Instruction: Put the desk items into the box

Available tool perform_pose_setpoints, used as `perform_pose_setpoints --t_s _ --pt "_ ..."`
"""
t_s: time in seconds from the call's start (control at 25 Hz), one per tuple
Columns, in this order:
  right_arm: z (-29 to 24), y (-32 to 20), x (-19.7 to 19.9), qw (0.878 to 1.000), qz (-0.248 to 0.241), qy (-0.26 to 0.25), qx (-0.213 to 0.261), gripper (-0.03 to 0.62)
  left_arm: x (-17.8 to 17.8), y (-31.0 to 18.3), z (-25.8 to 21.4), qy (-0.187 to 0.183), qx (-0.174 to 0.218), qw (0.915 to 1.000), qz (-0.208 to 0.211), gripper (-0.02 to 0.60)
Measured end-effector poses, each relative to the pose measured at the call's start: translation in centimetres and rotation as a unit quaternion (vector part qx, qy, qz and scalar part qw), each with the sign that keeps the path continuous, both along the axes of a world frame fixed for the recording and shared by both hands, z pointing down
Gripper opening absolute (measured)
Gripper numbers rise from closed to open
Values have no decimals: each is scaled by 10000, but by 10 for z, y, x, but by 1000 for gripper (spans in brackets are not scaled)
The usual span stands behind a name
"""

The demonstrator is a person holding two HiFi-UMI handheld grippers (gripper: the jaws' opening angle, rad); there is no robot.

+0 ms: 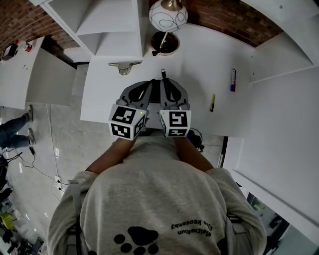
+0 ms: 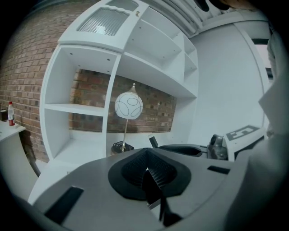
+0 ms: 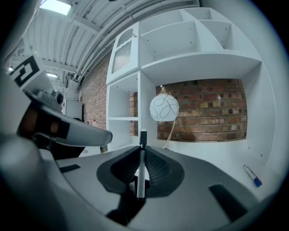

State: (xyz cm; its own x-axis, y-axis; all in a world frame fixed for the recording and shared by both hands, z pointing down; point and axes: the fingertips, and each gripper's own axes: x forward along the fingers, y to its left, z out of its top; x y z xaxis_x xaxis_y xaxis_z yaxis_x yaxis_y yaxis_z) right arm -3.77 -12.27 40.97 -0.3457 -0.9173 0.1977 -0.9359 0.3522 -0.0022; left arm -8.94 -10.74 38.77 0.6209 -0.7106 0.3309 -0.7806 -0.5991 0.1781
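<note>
Your right gripper (image 3: 142,151) clamps a white pen (image 3: 140,178) lying along its jaws, black cap pointing forward; your left gripper (image 2: 146,154) has its jaws together.

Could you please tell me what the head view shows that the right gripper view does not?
Only the head view shows the yellow pen lying on the desk and the person's grey shirt. Only the right gripper view shows the ceiling light and, close up, the right tongs clamped on the white pen. Both show the globe lamp, the blue marker and the left tongs beside the right.
</note>
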Motion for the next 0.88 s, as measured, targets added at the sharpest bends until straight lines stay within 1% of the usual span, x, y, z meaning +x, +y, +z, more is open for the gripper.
perform_pose_setpoints --t_s 0.28,0.56,0.64,0.72,0.88 --pt "38 -8 -9 9988 -185 213 -388 46 -12 -4 9 -3 -116 9998 -159 8" --pt "50 -11 -15 9963 -277 443 -682 48 -16 -6 12 22 -162 9996 -230 8" --pt "54 -11 -16 9938 -305 554 -909 48 -17 -7 13 30 -174 9996 -240 7" --pt "62 -10 -16 9892 -325 719 -1234 48 -17 -7 13 39 -184 9995 -242 8" --pt "74 -6 -16 9740 -479 1185 -1871 48 -17 -8 14 52 -208 9995 -247 8"
